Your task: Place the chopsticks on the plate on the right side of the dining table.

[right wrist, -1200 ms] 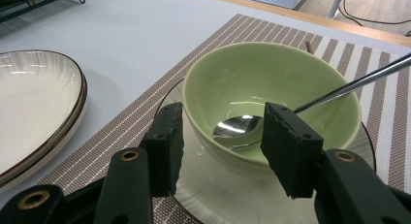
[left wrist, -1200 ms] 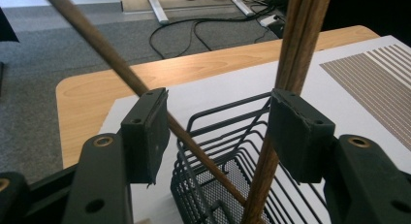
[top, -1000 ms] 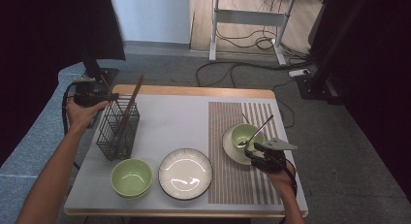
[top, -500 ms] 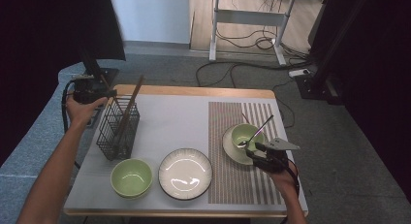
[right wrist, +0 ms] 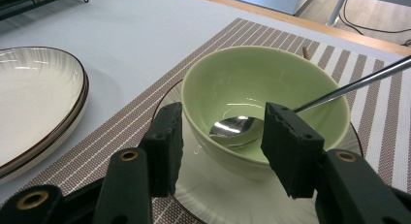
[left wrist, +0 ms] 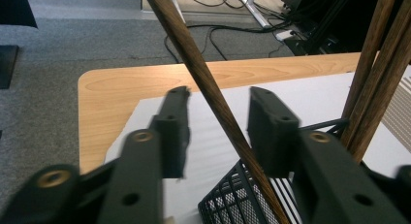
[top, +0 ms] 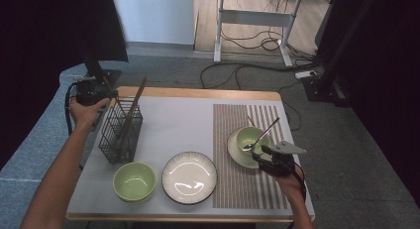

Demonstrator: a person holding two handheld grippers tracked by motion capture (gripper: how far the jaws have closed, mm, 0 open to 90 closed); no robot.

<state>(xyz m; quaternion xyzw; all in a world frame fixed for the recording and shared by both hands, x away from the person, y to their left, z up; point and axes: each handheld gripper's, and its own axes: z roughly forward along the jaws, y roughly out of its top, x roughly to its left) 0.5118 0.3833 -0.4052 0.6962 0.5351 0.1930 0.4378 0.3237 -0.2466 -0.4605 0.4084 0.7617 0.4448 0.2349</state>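
At upper left, my left tongs [left wrist: 218, 132] have just been closing around a chopstick [left wrist: 208, 83], pads not yet touching. At lower right, my right tongs [right wrist: 220, 141] sit half-open astride the green bowl [right wrist: 261, 83], gripping nothing.

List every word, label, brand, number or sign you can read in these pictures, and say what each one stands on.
None: no readable text shows in any view.
The wire basket, the chopsticks, the white plate, both green bowls, the spoon and the striped mat carry no lettering.
Both claws, left and right, are plain black, unmarked.
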